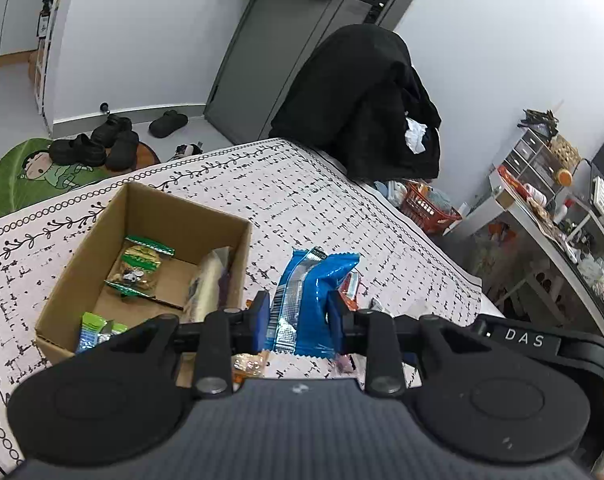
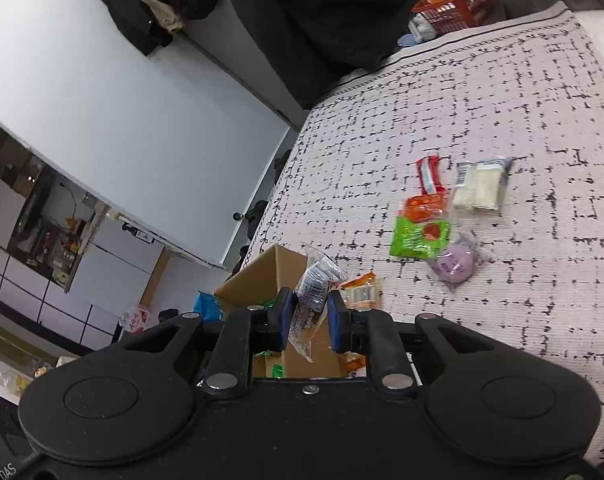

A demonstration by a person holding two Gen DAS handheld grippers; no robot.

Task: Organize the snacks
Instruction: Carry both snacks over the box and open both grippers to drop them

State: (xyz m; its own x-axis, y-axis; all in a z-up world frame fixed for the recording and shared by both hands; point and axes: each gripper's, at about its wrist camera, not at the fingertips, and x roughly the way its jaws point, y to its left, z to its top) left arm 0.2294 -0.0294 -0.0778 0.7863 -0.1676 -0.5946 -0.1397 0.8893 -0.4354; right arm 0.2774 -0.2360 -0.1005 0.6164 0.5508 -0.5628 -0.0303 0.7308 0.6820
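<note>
With a few snacks in the cardboard box [image 1: 142, 216], the left gripper [image 1: 298, 316] clamps a blue packet [image 1: 310, 296], the right gripper [image 2: 309, 316] pinches a clear packet [image 2: 312, 292], and several packets [image 2: 442, 216] wait mid-right on the bed [image 2: 502, 100].

The left gripper [image 1: 298, 316] is matte black with two blue rectangular pads [image 1: 261, 320] at the fingertips. Behind each pad a black bar-shaped link ends in a round silver screw [image 1: 211, 386]. Outboard of the links sit two broad, rounded black housings, each with a shallow circular disc pressed into its top. Between them lies a dark grey ribbed panel. White letters "DAS" [image 1: 524, 337] mark a black part to its right. The right gripper [image 2: 309, 316] has the same build, with a plain black centre.
</note>
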